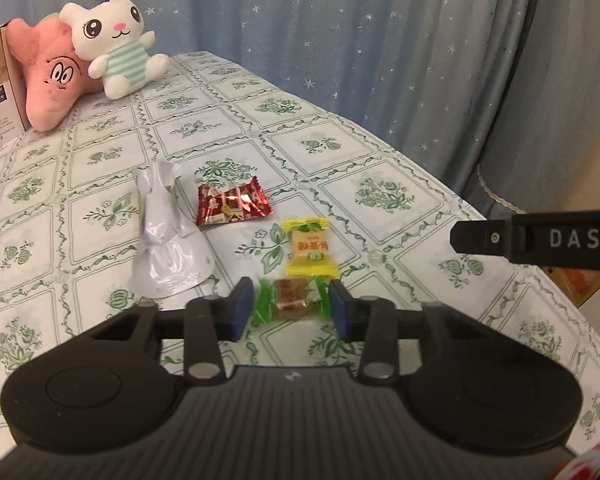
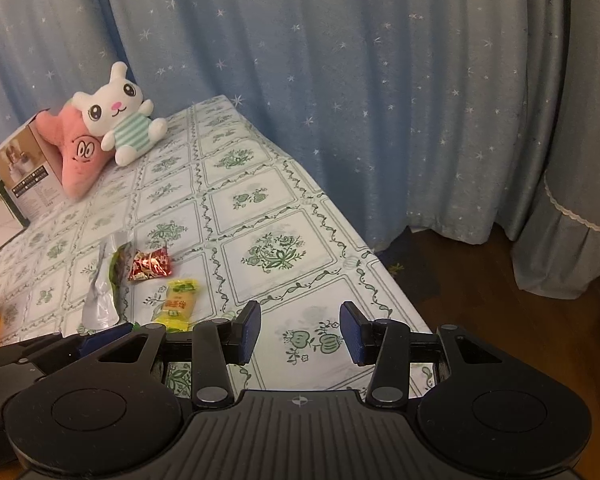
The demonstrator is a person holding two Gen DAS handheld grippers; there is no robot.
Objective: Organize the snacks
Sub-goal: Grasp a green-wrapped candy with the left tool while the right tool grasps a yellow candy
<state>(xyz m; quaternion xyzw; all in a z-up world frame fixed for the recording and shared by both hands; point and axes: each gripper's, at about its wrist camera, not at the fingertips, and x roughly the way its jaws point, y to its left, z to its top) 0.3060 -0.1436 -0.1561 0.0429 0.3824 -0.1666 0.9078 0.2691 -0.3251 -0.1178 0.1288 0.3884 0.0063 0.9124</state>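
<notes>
Left gripper point(image 1: 292, 307): low over the desk point(image 1: 340, 148), its blue pads flanking a green-wrapped candy point(image 1: 290, 300). The twisted wrapper ends sit at or against both pads; a slim gap shows on each side of the brown centre, and the candy is blurred, so I cannot tell whether the pinch has bitten.
Right gripper point(image 2: 300, 332): spread, nothing between its pads, hovering over bare cloth near the desk's right edge.
Snacks: yellow candy point(image 1: 310, 252) just beyond the green one, nearly touching it; red packet point(image 1: 234, 205) further back; silver pouch point(image 1: 168, 240) to the left, crumpled and half upright. All lie loose in one cluster near the front of the desk.
Bystanders: bunny toy point(image 1: 116, 40) and pink star cushion point(image 1: 52, 80) at the far corner against a carton point(image 1: 0, 84), well apart from the work.
Risk, grip: pads may catch only the thin wrapper twists; the candy could slide out or spin on lifting.
Risk, neighbour: the yellow candy sits so close that a forward nudge would shove it along or drag it up.
Risk, surface: the cloth looks slick; a candy squeezed off-centre may squirt sideways.
Risk, crowding: the right gripper's finger reaches in at the left view's right side; if both go for the cluster, they could knock together.
Risk, edge: anything flicked right has little desk left before the floor.
</notes>
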